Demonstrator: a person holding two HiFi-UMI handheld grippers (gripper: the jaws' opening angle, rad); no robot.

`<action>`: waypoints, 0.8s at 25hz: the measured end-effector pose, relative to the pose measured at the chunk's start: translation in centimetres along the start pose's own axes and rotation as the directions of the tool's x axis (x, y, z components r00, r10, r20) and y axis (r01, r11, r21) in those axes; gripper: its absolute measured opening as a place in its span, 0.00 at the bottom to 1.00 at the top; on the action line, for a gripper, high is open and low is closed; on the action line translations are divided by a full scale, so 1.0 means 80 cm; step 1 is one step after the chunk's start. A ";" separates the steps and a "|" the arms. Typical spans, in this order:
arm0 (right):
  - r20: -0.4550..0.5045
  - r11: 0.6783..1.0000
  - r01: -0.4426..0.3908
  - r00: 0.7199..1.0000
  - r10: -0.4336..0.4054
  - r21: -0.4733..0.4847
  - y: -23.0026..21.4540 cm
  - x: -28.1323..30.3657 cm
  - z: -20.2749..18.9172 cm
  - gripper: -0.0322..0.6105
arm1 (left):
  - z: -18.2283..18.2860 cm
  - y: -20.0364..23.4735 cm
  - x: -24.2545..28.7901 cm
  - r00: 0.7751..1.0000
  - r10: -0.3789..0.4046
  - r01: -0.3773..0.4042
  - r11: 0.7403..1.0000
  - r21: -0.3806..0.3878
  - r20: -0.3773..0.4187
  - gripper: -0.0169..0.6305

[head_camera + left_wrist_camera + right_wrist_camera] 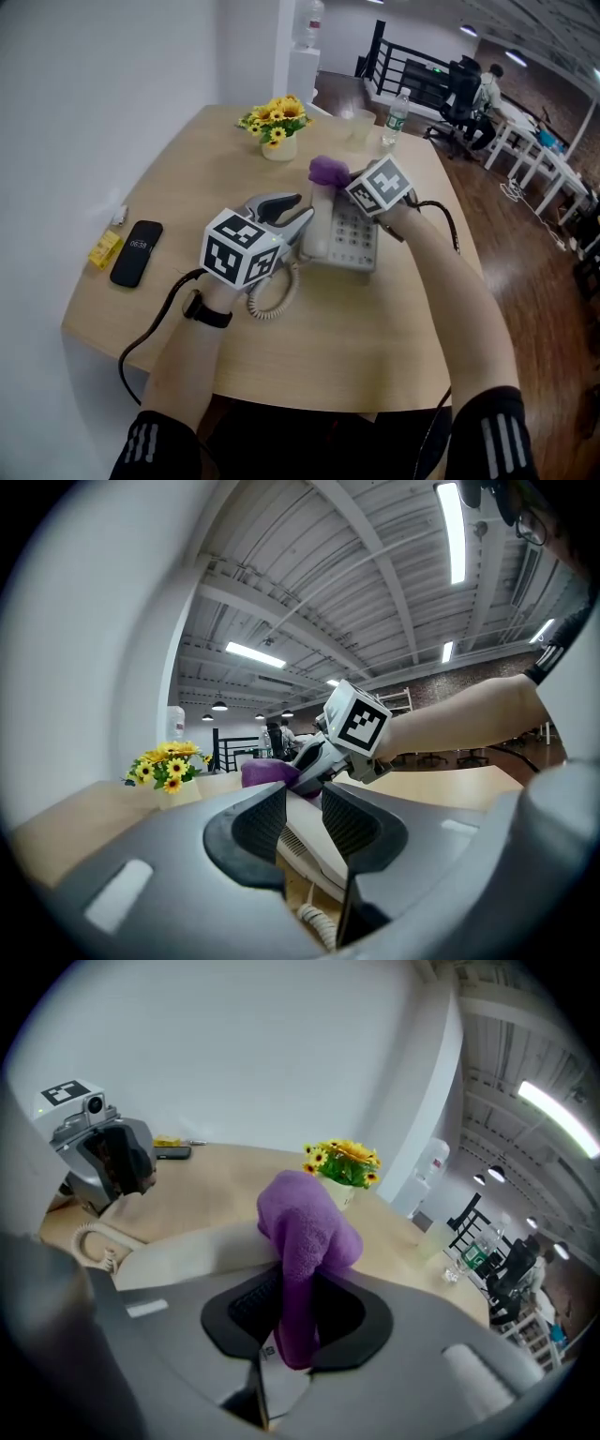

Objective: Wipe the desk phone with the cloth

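Observation:
A white desk phone (352, 239) lies mid-table, its coiled cord (272, 295) trailing toward me. My left gripper (302, 208) is at the phone's left side; in the left gripper view its jaws (305, 822) stand narrowly apart with the phone's white edge (309, 850) between the pads. My right gripper (339, 183) is shut on a purple cloth (326, 170) over the phone's far end. In the right gripper view the cloth (305, 1232) bunches up out of the jaws (295, 1316) above the phone's white body (187, 1255), with the left gripper (108, 1162) beyond it.
A pot of yellow flowers (278, 127) stands at the table's far side, with a plastic cup (364, 124) and a water bottle (397, 114) to its right. A black smartphone (137, 252) and a yellow packet (104, 248) lie at the left, near the white wall.

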State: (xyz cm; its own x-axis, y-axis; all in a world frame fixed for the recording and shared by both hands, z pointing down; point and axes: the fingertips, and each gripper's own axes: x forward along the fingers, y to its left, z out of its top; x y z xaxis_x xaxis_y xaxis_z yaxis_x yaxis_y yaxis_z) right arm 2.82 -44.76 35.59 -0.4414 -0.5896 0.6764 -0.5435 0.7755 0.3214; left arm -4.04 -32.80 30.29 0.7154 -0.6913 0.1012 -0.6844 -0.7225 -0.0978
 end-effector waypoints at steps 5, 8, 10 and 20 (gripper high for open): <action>-0.019 0.996 -0.081 0.997 0.081 -0.035 0.038 -0.016 -0.017 0.17 | -0.003 0.000 0.000 1.000 0.000 0.000 1.000 0.002 -0.005 0.20; -0.023 0.988 -0.132 0.991 0.130 -0.075 0.071 -0.029 -0.029 0.17 | -0.003 0.000 0.000 1.000 0.000 0.000 1.000 0.004 -0.005 0.20; -0.017 0.981 -0.167 0.986 0.166 -0.102 0.096 -0.039 -0.036 0.17 | -0.003 -0.002 0.000 1.000 -0.002 0.002 1.000 0.006 -0.008 0.20; -0.019 0.932 -0.255 0.966 0.259 -0.258 0.199 -0.081 -0.074 0.17 | -0.005 -0.005 0.003 1.000 -0.005 0.006 1.000 0.015 -0.017 0.20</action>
State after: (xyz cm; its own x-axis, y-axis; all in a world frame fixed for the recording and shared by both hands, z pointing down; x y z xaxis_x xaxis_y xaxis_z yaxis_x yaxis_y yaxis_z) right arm 1.23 -27.23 40.20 -0.5538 -0.3643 0.7487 -0.2095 0.9312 0.2982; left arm -3.69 -32.66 30.76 0.7166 -0.6874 0.1185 -0.6782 -0.7263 -0.1118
